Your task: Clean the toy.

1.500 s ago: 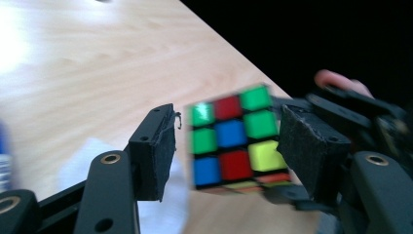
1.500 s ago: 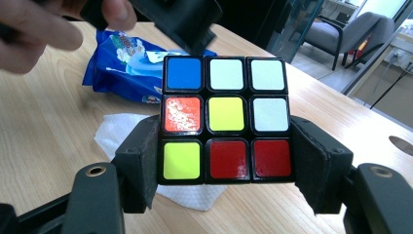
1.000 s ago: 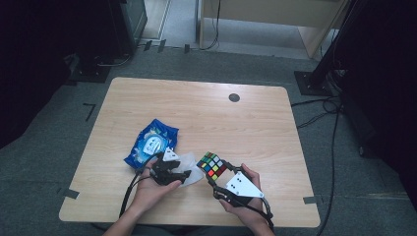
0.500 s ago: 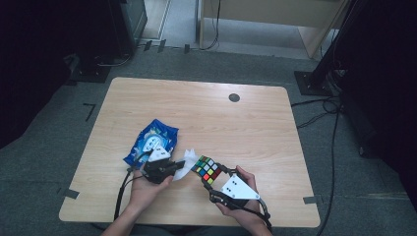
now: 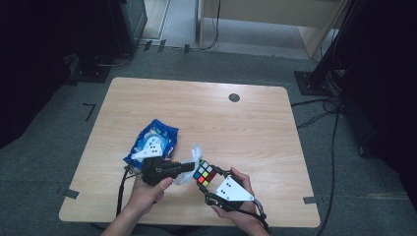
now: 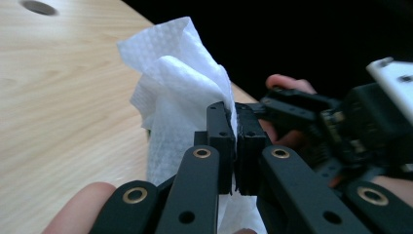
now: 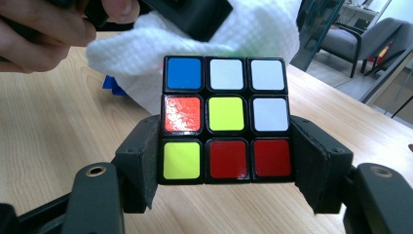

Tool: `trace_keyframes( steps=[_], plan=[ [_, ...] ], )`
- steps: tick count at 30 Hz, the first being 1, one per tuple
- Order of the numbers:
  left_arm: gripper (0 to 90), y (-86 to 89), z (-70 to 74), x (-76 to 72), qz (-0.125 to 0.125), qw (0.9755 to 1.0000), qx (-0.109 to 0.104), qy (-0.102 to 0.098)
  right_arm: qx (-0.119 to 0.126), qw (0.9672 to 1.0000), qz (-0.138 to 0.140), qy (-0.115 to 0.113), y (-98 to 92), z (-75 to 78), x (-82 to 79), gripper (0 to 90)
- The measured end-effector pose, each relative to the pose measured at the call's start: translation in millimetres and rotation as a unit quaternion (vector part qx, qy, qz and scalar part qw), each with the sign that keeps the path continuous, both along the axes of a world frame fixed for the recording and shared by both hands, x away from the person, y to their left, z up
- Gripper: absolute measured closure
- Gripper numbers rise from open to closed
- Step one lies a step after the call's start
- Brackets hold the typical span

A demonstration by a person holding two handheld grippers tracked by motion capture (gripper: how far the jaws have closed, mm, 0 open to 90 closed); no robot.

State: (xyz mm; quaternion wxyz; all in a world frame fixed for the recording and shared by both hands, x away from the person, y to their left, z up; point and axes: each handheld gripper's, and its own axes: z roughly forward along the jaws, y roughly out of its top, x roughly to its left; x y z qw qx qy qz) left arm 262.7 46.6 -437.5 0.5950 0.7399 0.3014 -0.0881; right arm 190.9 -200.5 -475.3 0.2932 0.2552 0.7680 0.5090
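A scrambled colour cube (image 5: 205,173) (image 7: 225,119) is held off the table, and my right gripper (image 5: 205,176) (image 7: 225,168) is shut on its two sides. A white paper wipe (image 5: 193,156) (image 6: 180,92) is pinched in my left gripper (image 5: 191,166) (image 6: 234,146), whose jaws have just closed on it. The wipe hangs right beside and behind the cube, bunched and standing up from the jaws. In the right gripper view the wipe (image 7: 204,39) rises behind the cube's top row, with the left hand above it.
A blue wipes packet (image 5: 153,142) lies on the wooden table (image 5: 246,132) just left of my left hand. A small dark round hole (image 5: 234,97) sits near the table's far edge. Cables trail from both grippers over the near edge.
My left gripper has closed on the wipe and lifted it off the table, up beside the cube. The right gripper with the cube has stayed about where it was.
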Motion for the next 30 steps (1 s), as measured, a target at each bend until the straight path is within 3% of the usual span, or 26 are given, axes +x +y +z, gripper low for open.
trace_keyframes(
  steps=[4, 9, 10, 13, 14, 15, 18, 22, 24, 25, 30],
  plan=[
    [88.8, -2.9, 1.3, -1.4, -0.009, 0.9999, -0.009, -0.002, -0.001, 1.0000, 0.003, 0.000, 2.3, -0.9, -0.1, 34.9],
    [88.4, -2.4, -1.8, 0.6, 0.013, 0.9998, 0.012, -0.009, -0.014, 0.9998, 0.015, -0.005, 7.2, -1.0, -3.7, 35.0],
    [88.4, -0.6, -4.8, 2.4, 0.027, 0.9992, 0.026, -0.009, -0.016, 0.9997, 0.017, -0.009, 8.1, -0.7, -4.7, 35.0],
    [88.3, 1.1, -8.3, 4.3, 0.039, 0.9985, 0.037, -0.007, -0.015, 0.9996, 0.019, -0.011, 9.2, 0.8, -6.7, 35.0],
    [88.3, 1.4, -10.1, 5.4, 0.048, 0.9973, 0.054, -0.012, -0.013, 0.9996, 0.020, -0.013, 9.0, 2.4, -7.5, 35.0],
    [88.3, 1.4, -10.1, 5.4, 0.048, 0.9973, 0.054, -0.012, -0.012, 0.9996, 0.021, -0.014, 8.6, 2.9, -7.4, 35.0],
    [88.2, -0.5, -12.2, 5.1, 0.053, 0.9952, 0.080, -0.020, -0.011, 0.9997, 0.017, -0.013, 6.4, 3.9, -7.0, 35.0],
    [88.2, -2.9, -7.5, 1.1, 0.047, 0.9958, 0.076, -0.022, -0.011, 0.9997, 0.015, -0.015, 4.7, 3.7, -6.1, 35.1],
    [88.2, -4.7, -2.1, -2.4, 0.041, 0.9967, 0.066, -0.025, -0.011, 0.9998, 0.014, -0.013, 4.3, 3.6, -5.7, 35.0],
    [88.1, -6.4, 4.3, -6.1, 0.032, 0.9980, 0.049, -0.025, -0.013, 0.9997, 0.014, -0.012, 4.8, 3.0, -5.2, 35.1],
    [87.5, -10.0, 11.5, -11.5, 0.015, 0.9988, 0.033, -0.031, -0.015, 0.9997, 0.019, -0.011, 8.5, 1.8, -6.2, 35.1]
  ],
)
